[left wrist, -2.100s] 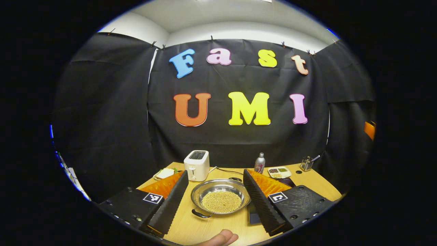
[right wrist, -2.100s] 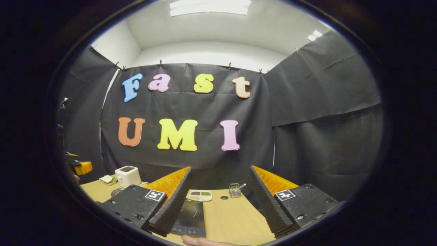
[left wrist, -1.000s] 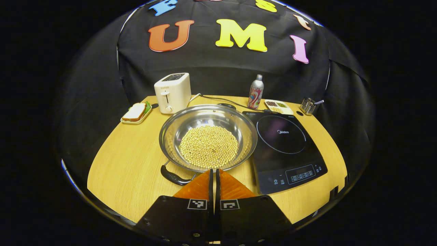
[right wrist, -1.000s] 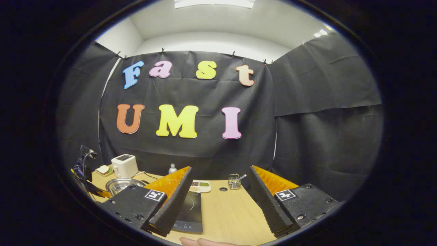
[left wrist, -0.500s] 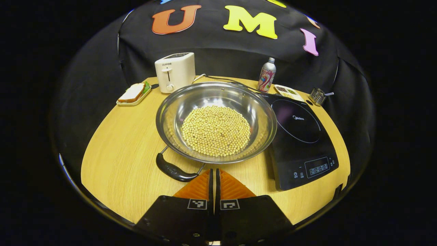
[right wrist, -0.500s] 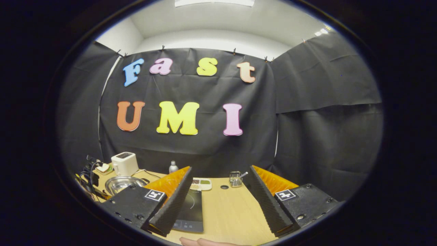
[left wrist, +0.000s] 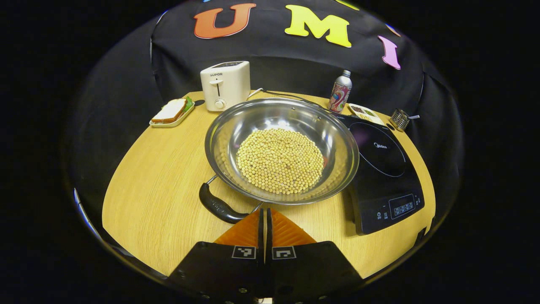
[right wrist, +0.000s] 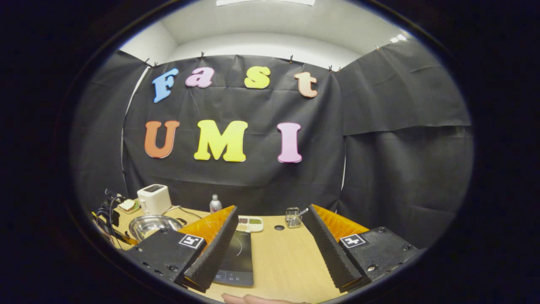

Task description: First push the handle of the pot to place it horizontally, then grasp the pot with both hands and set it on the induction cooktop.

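Closer than before, the left gripper, fingers closed and empty, neared the pot handle; nothing completed, right gripper gaping, idle.

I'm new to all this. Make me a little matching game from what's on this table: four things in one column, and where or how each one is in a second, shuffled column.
Things:
1. steel pot of yellow beans
2. black induction cooktop
3. white toaster
4. sandwich on a small tray

Places or states:
A. far-left table edge, left of the toaster
B. at the back, by the black cloth
C. right of the pot, nothing on it
D. mid-table, black handle pointing near-left

Pairs: 1-D, 2-C, 3-B, 4-A
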`<act>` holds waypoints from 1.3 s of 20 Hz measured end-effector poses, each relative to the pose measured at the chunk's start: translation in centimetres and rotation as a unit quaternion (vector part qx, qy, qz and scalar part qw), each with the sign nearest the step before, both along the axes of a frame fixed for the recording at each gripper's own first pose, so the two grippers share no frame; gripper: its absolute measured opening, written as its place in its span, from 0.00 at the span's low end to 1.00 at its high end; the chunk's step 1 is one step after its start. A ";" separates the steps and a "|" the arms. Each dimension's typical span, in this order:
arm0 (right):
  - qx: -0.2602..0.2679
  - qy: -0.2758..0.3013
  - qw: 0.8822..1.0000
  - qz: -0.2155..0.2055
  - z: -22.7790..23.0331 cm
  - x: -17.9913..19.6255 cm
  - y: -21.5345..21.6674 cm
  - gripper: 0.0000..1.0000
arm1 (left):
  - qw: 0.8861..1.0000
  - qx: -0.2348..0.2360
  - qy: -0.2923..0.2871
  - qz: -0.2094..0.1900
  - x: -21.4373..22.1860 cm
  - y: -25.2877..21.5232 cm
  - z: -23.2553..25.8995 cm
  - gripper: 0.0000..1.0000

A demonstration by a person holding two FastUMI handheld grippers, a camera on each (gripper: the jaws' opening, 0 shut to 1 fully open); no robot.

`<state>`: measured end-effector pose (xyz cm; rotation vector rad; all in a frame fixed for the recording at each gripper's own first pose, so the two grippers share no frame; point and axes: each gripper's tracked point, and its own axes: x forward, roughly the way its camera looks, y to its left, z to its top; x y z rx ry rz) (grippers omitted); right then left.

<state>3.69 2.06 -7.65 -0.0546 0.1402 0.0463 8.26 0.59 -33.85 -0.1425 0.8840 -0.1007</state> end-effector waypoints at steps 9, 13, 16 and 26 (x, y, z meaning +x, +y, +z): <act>-0.004 0.017 1.000 0.001 -1.6 1.1 0.8 1.00 | 0.999 -0.049 0.014 0.016 0.9 2.5 -0.3 0.00; -0.009 0.024 1.000 0.009 -2.3 1.0 1.7 1.00 | 0.999 -0.047 0.016 0.015 1.6 4.0 -0.6 0.00; -0.017 0.025 0.999 0.020 -2.5 0.7 2.5 1.00 | 0.999 -0.033 0.018 0.015 2.4 5.1 -1.0 0.00; -0.001 0.017 1.000 0.010 -1.1 -0.6 3.6 1.00 | 0.999 -0.026 0.025 0.025 5.1 8.2 -1.6 0.10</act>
